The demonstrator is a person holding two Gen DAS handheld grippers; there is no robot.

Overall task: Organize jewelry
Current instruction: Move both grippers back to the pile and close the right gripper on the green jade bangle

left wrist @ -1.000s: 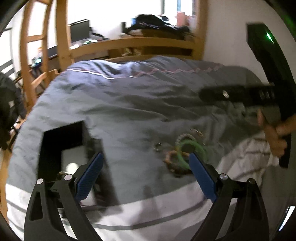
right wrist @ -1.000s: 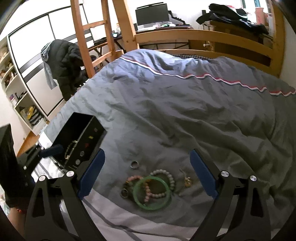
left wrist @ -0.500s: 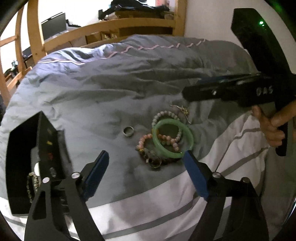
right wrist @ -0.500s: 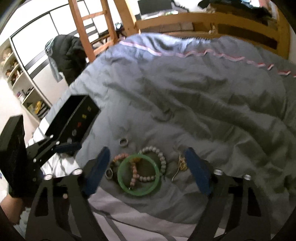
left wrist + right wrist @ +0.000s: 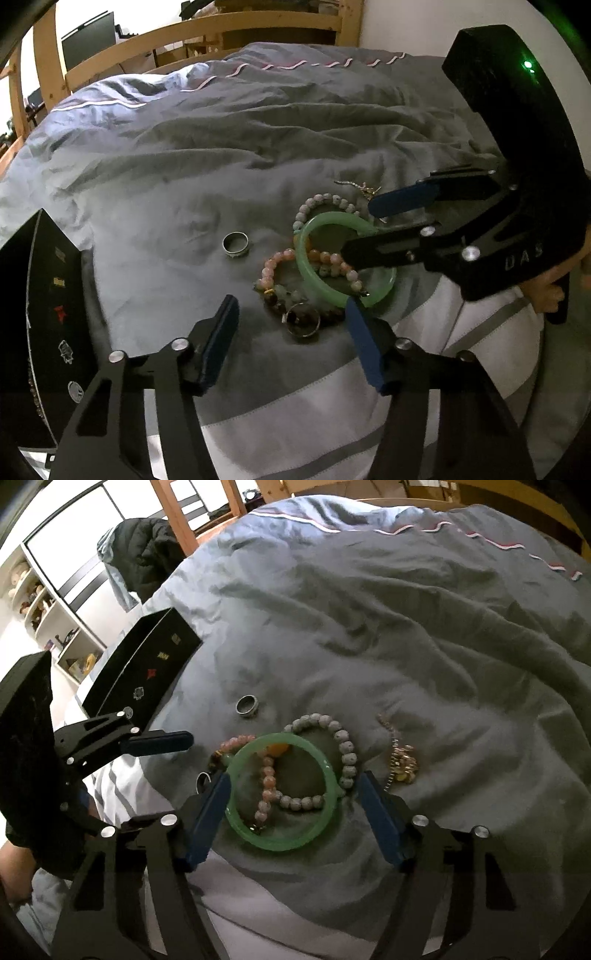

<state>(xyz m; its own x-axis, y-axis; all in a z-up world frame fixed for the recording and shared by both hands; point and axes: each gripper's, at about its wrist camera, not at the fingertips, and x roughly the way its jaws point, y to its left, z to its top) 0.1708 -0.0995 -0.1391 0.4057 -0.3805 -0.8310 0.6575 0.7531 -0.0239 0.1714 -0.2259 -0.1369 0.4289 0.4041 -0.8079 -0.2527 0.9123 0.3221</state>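
- Bed (image 5: 406, 609): grey duvet fills both views. All loose jewelry lies in one cluster at lower centre of each frame.
- Black jewelry box (image 5: 147, 672): open, at the left edge of both views, well apart from the cluster. Judged to be the destination.
- Right gripper (image 5: 291, 805): fingers apart and just been closing, straddling the green bangle (image 5: 284, 794). Neither pad seems to press on it yet, so nothing is clamped. Placement suggests the bangle is the intended first pick.
- Left gripper (image 5: 291, 325): fingers apart and likewise just been closing, poised over the near edge of the cluster. A ring with a dark stone (image 5: 303, 323) lies between them, untouched. Probably lined up for the small pieces.
- Grey bead bracelet (image 5: 332, 738) and pink bead bracelet (image 5: 266, 771): both lie partly under the bangle; lifting it may drag them.
- Gold chain piece (image 5: 400, 760): right of the bangle, separate.
- Silver band ring (image 5: 247, 704): alone, between box and cluster.
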